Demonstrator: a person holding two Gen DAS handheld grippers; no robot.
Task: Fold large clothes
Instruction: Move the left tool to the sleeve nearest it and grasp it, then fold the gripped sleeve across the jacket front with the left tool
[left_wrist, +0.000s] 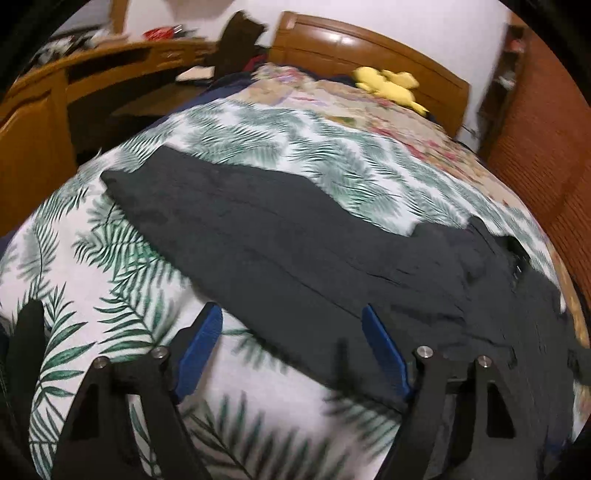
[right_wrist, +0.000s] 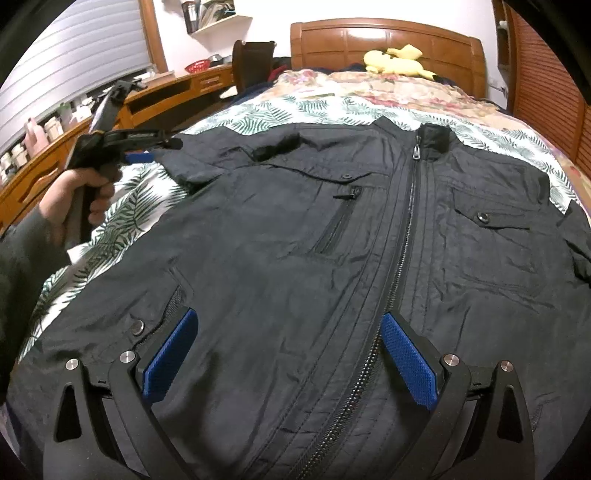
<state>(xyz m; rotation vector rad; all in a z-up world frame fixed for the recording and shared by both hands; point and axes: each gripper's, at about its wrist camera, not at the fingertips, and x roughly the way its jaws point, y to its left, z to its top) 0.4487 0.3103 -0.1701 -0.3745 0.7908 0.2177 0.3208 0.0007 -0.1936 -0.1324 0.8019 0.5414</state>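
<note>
The black zip-front nylon jacket (right_wrist: 295, 229) lies flat, front up, on the leaf-print bed cover (left_wrist: 110, 258); I judge it light, limp and slippery; I would pinch the sleeve (left_wrist: 229, 221) hem; left gripper (left_wrist: 291, 325) and right gripper (right_wrist: 288, 332) both spread, empty.

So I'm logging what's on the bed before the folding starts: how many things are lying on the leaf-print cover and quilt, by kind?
Black jacket: 1
Yellow plush toy: 1
Total: 2
Both lie on the bed; the jacket is spread flat and zipped, the toy sits by the headboard.
</note>
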